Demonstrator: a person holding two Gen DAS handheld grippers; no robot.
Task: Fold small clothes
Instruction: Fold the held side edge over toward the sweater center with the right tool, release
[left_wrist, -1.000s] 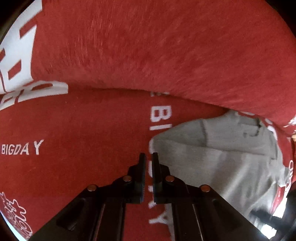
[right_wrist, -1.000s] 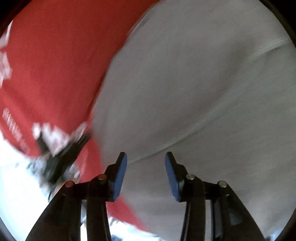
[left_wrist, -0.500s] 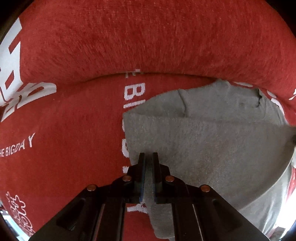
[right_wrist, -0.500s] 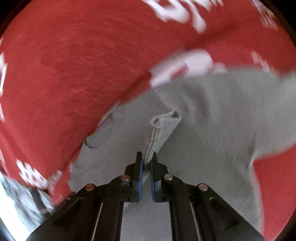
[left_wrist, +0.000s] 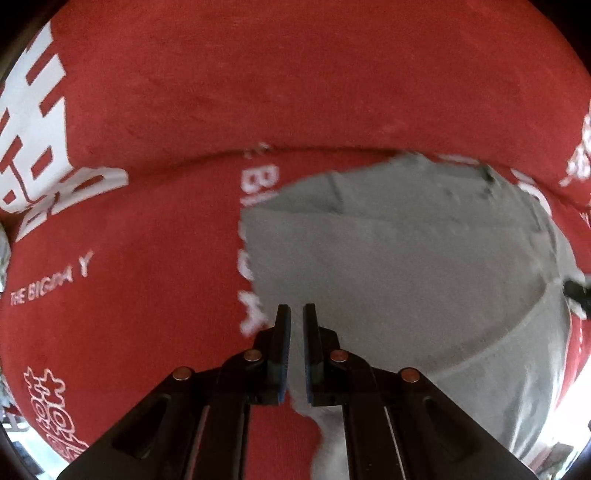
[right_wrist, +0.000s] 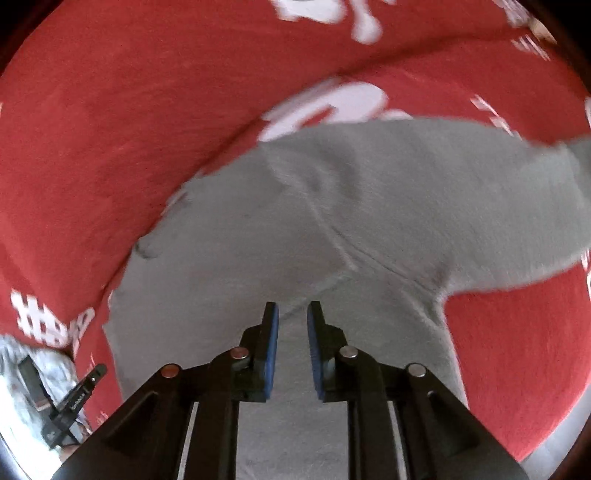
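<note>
Grey garment (right_wrist: 369, 206) spread flat on red cloth (right_wrist: 110, 122) — both grippers' fingers (left_wrist: 282, 339) slightly parted, empty.

my left wrist view looks forward and down along its left gripper (left_wrist: 296, 314), close over the red printed cover (left_wrist: 147, 288), facing the upholstered back rise. the grey garment (left_wrist: 399, 266) fills its right half. my right wrist view looks the same way along its right gripper (right_wrist: 293, 312), nearer still, hanging directly above the grey garment (right_wrist: 369, 206). both views share that garment and the red printed cover (right_wrist: 110, 122) around it. at the right view's lower left edge, a black gadget (right_wrist: 70, 402) shows.
</note>
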